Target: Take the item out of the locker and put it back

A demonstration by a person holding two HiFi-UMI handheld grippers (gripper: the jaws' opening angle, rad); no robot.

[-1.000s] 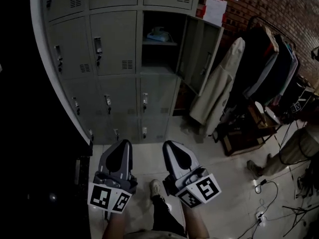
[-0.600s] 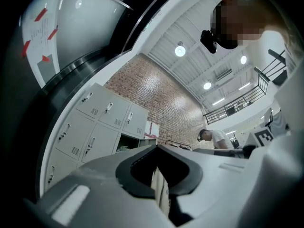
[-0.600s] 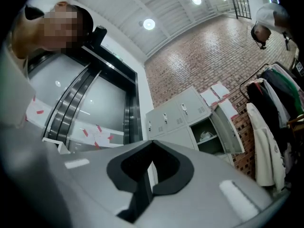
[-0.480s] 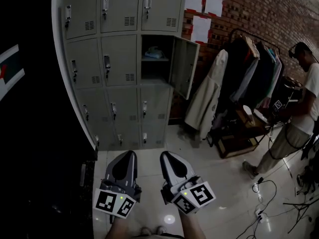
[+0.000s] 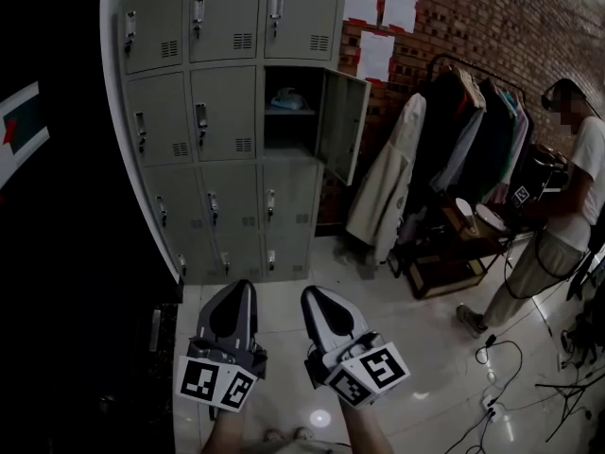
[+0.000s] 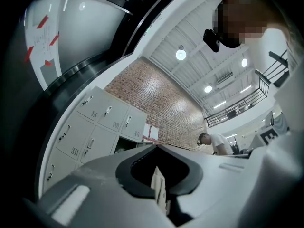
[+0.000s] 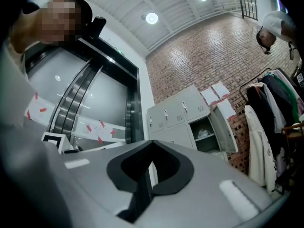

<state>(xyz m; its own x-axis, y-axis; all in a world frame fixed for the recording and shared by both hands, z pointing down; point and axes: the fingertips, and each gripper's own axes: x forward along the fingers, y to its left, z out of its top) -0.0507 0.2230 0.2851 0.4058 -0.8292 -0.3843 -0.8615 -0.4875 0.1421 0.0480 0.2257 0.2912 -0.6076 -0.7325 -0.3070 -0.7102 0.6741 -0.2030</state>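
Observation:
The grey locker block (image 5: 217,121) stands ahead against a brick wall. One middle locker (image 5: 288,112) is open, its door (image 5: 340,126) swung out to the right. A pale, light-coloured item (image 5: 285,96) lies on that locker's shelf; the item (image 7: 205,133) also shows in the right gripper view. My left gripper (image 5: 241,287) and right gripper (image 5: 312,293) hang side by side low over the floor, well short of the lockers. Both are shut with nothing between the jaws. In their own views the left gripper (image 6: 156,146) and right gripper (image 7: 152,141) have their tips touching.
A clothes rack (image 5: 463,140) hung with coats stands right of the lockers, with a pale coat (image 5: 383,187) nearest the open door. A low wooden table (image 5: 463,249) and a standing person (image 5: 567,197) are further right. Cables (image 5: 510,367) lie on the tiled floor. A dark wall (image 5: 57,253) runs along the left.
The head view has lifted and shifted, so the lockers sit more upright and the person at the right has come into view. Both grippers stay low and shut.

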